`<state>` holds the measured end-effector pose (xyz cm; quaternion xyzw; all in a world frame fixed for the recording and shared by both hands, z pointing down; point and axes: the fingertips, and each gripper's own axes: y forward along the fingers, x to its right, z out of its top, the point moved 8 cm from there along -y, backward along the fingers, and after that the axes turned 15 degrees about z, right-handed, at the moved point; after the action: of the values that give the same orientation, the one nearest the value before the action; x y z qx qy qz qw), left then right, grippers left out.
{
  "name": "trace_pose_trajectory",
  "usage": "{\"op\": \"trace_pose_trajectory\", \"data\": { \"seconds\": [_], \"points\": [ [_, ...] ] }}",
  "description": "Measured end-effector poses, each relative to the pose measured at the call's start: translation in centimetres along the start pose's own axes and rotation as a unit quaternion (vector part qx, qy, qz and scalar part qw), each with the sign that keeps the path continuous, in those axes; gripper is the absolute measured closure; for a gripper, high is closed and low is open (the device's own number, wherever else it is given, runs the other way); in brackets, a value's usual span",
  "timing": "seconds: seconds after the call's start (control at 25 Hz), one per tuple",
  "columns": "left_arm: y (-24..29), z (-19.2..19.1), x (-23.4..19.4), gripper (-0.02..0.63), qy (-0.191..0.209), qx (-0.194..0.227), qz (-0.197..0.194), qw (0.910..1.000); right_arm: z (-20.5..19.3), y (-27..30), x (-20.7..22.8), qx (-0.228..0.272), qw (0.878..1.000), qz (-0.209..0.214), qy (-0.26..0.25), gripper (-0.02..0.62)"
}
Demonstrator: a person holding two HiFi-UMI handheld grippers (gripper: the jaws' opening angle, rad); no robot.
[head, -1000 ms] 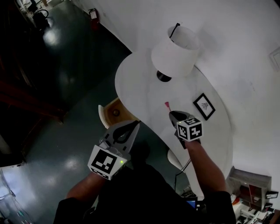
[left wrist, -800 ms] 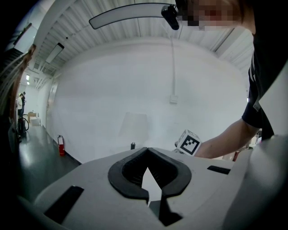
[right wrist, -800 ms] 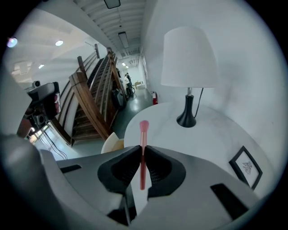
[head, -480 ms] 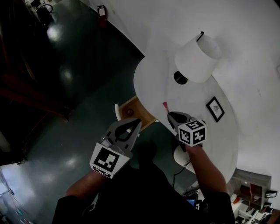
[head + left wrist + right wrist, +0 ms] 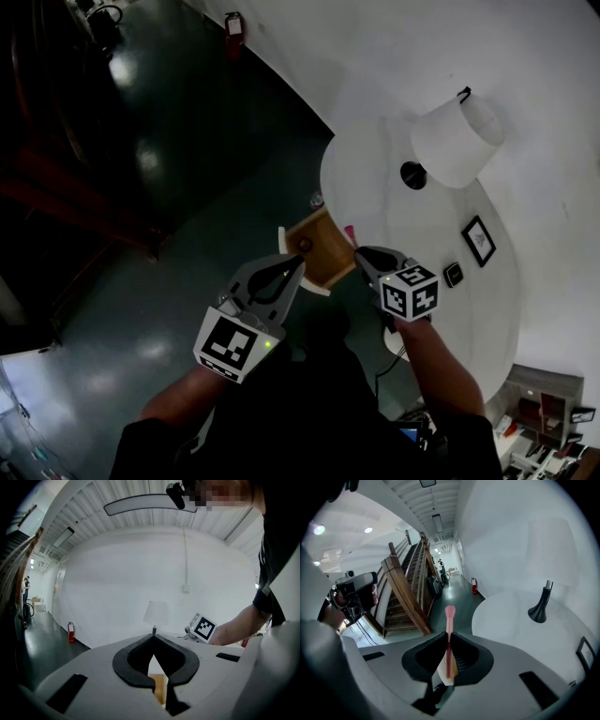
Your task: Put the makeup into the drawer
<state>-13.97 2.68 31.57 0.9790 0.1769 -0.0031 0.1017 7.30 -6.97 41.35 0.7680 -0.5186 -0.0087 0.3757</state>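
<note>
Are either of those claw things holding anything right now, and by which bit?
The right gripper holds a pink makeup brush by its thin handle, the head poking out past the jaws. The left gripper is shut and empty.

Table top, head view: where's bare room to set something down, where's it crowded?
Bare: the table's rounded end, between the lamp base and the edge over the open drawer; also the near stretch past the small dark item. Crowded: the wall side, where lamp, picture frame and that item line up. Drawer floor is mostly bare, one small round thing inside.
</note>
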Motion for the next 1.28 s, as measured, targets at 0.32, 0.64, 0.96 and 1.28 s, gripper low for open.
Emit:
{"op": "trace_pose_trajectory", "data": {
  "seconds": [0.32,0.64,0.96,1.28],
  "points": [
    [0.1,-1.4,-2.5,0.595,-0.01,-0.005,0.003,0.9999,-1.9,5.0,-1.1,-0.036,0.999,0.02,0.002,0.549],
    [3.0,-3.4,-3.7,0.595,-0.014,-0.016,0.004,0.9998,-5.5,11.7,1.5,-0.08,0.996,0.031,-0.006,0.549],
    [5.3,-7.0,-4.4,0.595,-0.008,-0.044,0.006,0.999,-9.5,16.1,4.9,-0.117,0.992,0.048,-0.014,0.549],
    [6.0,-10.4,-4.9,0.595,-0.017,-0.067,0.018,0.9974,-12.9,20.3,7.9,-0.173,0.982,0.072,-0.012,0.549]
  ]
}}
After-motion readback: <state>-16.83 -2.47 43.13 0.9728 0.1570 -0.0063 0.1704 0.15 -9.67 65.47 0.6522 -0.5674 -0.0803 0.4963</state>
